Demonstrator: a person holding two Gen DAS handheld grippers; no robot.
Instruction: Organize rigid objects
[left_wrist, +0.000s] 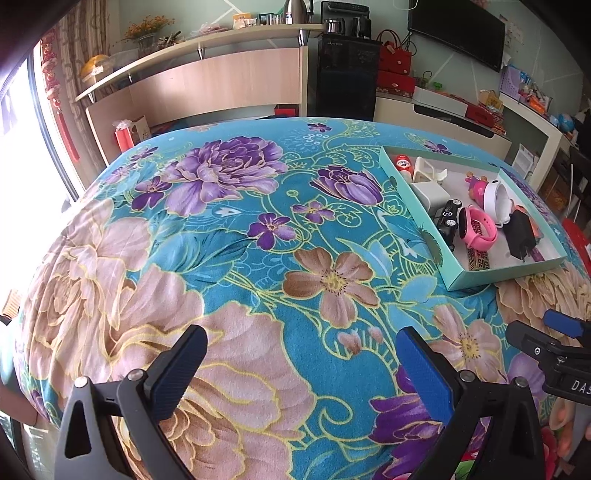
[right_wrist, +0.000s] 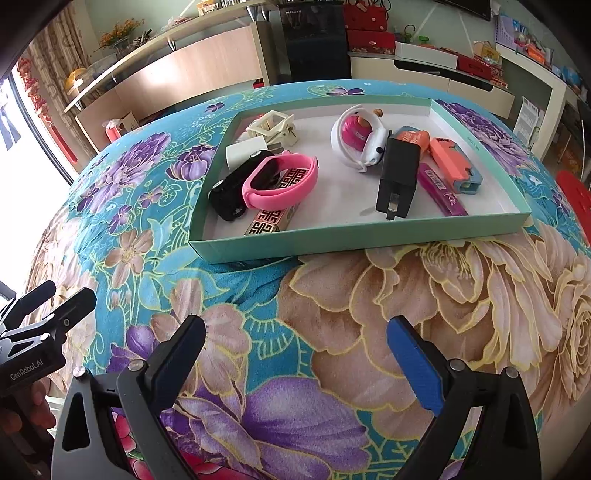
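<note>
A shallow mint-green cardboard tray (right_wrist: 354, 236) with a white floor rests on a floral cloth of teal, purple and tan (right_wrist: 406, 295), at the far right of the covered surface. Left part of the tray: a glossy black toy car (right_wrist: 231, 188), with a pink silicone watch band (right_wrist: 280, 181) lying across it and over a brown box with gold fretwork pattern (right_wrist: 271, 221); farther back, a white plug cube (right_wrist: 240, 155) and a cream plastic clip (right_wrist: 271, 127). Centre: a white ring-shaped gadget (right_wrist: 360, 144) around a pink toy, just beside a black power adapter (right_wrist: 399, 181) standing on its prongs. Right: a purple flat stick (right_wrist: 441, 190) and a salmon-and-blue case (right_wrist: 456, 164).

The left gripper (left_wrist: 301, 350) hovers above the near cloth, well apart from the tray, fingers spread wide and holding nothing. The right gripper (right_wrist: 295, 343) hangs near the tray's front wall, fingers likewise spread wide with nothing between them.
</note>
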